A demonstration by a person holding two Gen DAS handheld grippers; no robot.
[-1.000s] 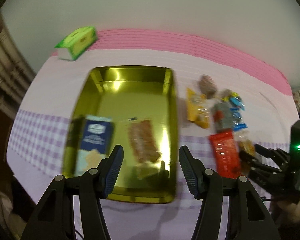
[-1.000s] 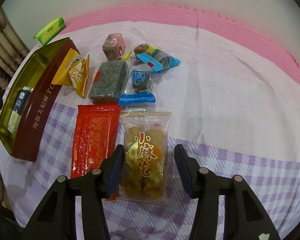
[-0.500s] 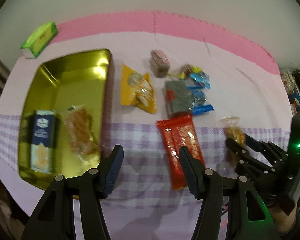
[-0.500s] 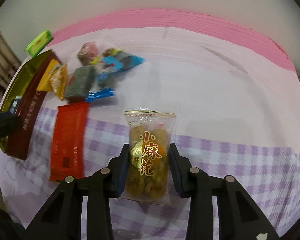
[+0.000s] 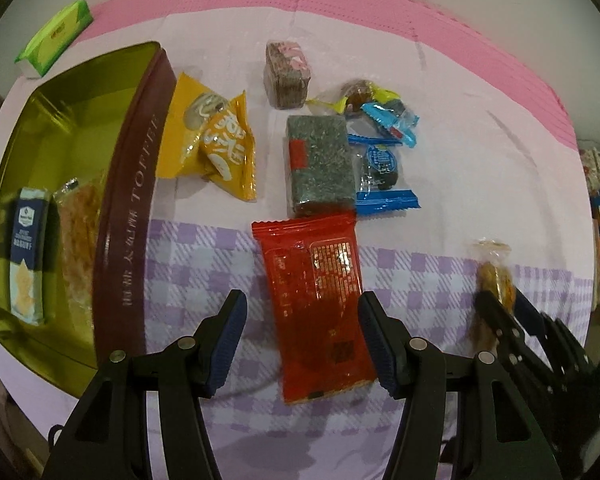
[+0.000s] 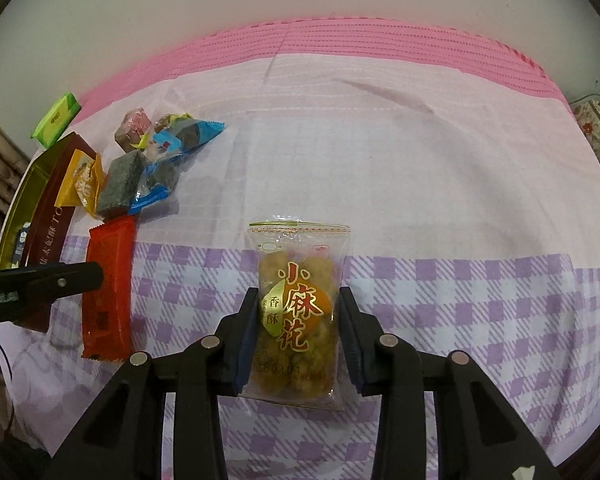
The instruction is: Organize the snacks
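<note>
Snacks: two in tin (image 5: 128, 216), seven loose, one in right gripper (image 6: 300, 340)

Clear twist-snack pkt (image 6: 298, 316) lifted off cloth; red pkt (image 5: 315, 302) flat beside gold tin (image 5: 56, 128).

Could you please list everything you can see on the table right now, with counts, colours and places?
tin: 1, gold inside, maroon wall, far left
blue packet: 1, in tin
clear snack bag: 1, orange contents, in tin
green box: 1, beyond tin
yellow packets: 2, beside tin
red packet: 1, between left jaws
dark bar: 1, centre
twist bag: 1, clear, held
left hand-held gripper: open
right hand-held gripper: shut on bag
</note>
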